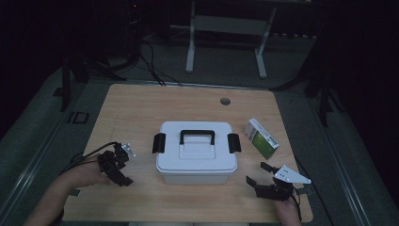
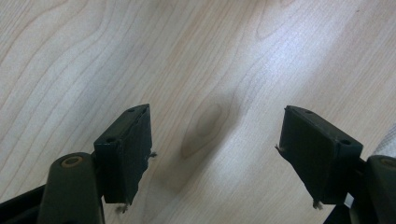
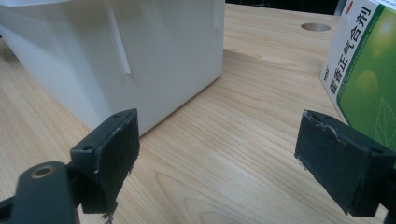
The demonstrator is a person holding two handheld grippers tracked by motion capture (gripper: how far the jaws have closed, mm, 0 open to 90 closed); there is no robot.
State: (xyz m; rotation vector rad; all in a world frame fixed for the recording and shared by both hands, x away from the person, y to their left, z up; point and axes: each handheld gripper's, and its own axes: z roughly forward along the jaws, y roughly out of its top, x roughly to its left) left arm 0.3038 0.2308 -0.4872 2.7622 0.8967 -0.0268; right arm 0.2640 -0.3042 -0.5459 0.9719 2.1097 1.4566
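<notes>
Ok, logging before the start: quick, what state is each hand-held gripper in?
Left hand-held gripper: open, holding nothing.
Right hand-held gripper: open, holding nothing.

The white-and-green carton (image 3: 362,70), standing just beside the white storage box (image 3: 116,51), bears the vertical Chinese characters 藿香正气合剂 on its white face, with smaller print there being illegible.

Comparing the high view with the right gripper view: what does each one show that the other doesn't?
High view alone: the white box's lid with its black handle and two side latches, the left gripper resting open on the table, and the floor beyond. Right gripper view alone: the printed characters on the green and white carton, and the open right gripper's worn pads with bare wood between them. Both share the box, carton, table and its round hole.
</notes>
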